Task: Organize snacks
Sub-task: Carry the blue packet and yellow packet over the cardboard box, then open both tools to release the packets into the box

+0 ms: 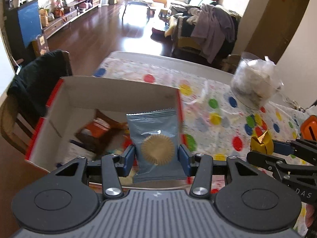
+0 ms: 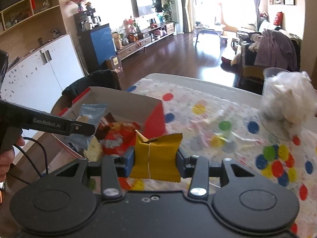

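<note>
My left gripper (image 1: 156, 156) is shut on a blue snack packet (image 1: 156, 138) with a round biscuit showing through it, held over the open cardboard box (image 1: 118, 91) with red outer sides. Brown and orange snack packets (image 1: 95, 132) lie blurred inside the box. My right gripper (image 2: 156, 158) is shut on a gold snack packet (image 2: 156, 154), held above the table just right of the box (image 2: 156, 117). In the right wrist view the left gripper's finger (image 2: 59, 125) holds the blue packet (image 2: 91, 113) over the box, above red packets (image 2: 116, 138). The right gripper with its gold packet (image 1: 261, 142) also shows in the left wrist view.
The table carries a white cloth with coloured dots (image 1: 218, 107). A clear container stuffed with white wrappers (image 1: 255, 83) stands at the back right, also in the right wrist view (image 2: 287, 99). A chair with a black garment (image 1: 37, 81) stands left of the box.
</note>
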{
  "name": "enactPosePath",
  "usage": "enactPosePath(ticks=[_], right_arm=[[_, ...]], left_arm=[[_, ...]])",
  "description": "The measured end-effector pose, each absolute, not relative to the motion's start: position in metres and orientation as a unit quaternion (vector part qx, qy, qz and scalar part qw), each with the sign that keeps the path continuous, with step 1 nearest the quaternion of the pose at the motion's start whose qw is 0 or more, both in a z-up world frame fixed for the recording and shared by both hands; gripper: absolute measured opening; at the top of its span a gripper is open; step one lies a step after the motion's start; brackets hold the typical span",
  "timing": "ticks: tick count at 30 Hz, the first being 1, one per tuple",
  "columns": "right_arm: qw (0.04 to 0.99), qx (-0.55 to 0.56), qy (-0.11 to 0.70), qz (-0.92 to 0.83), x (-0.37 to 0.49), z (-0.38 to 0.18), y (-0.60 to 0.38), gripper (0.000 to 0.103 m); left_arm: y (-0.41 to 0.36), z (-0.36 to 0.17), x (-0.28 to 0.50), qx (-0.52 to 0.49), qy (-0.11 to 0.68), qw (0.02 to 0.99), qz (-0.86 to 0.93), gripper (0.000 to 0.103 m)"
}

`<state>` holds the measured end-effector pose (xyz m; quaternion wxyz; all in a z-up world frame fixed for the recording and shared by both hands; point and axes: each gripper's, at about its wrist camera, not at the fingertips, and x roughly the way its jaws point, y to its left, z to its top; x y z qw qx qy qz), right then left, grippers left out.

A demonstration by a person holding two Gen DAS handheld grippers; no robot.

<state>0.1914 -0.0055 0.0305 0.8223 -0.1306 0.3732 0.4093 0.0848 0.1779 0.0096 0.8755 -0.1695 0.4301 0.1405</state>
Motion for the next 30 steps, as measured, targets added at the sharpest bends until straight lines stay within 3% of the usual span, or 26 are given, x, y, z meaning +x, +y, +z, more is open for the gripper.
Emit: enactPosePath(ticks=[20,30], right_arm=[[0.811,-0.17,0.391,0.4,0.188,-0.016,0.124,0.042],[0.793,-0.207,0.415,0.396,0.185,-0.048,0.163,0.042]], left_arm=[[0.301,-0.025,0.075,-0.159,0.457,0.858,0.17,0.047],[0.308,-0.055,0.092,-0.125,0.483,0.855,0.14,0.047]])
